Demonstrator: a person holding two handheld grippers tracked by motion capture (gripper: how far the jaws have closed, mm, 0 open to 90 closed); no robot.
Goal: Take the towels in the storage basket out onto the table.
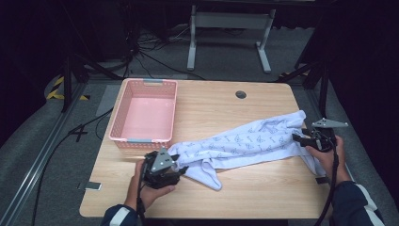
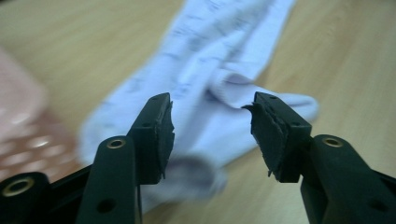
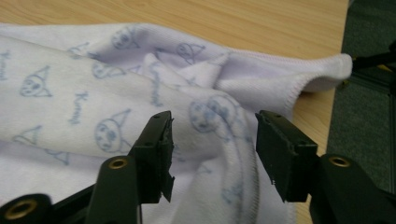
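Item one: a white cloth garment printed with small blue cartoon faces and lettering [image 1: 244, 141], lying rumpled and stretched in a diagonal band across the pale wooden surface [image 1: 221, 101], from near the front left to the right edge. One rounded end lies just in front of the left hand-held gripper [image 1: 181, 165]; the other, hemmed end [image 3: 322, 70] reaches the right rim of the surface, beside the right hand-held gripper [image 1: 297, 138].

Item two: left hand-held gripper, black, grey three-cornered plate on top, held in the person's left hand [image 1: 149, 188] near the front left of the surface. Jaws stand apart; in its own view the cloth [image 2: 219, 79] lies on the surface beyond and below the worn pads [image 2: 161, 135], not pinched.

Item three: right hand-held gripper, held in the right hand [image 1: 327, 157] at the right edge. Jaws apart; folds of the cloth sit between and beneath the pads [image 3: 280, 149], which do not press on it.

Item four: a pink plastic slotted basket [image 1: 120, 122], rectangular, at the rear left of the surface, just beyond the garment's left end.
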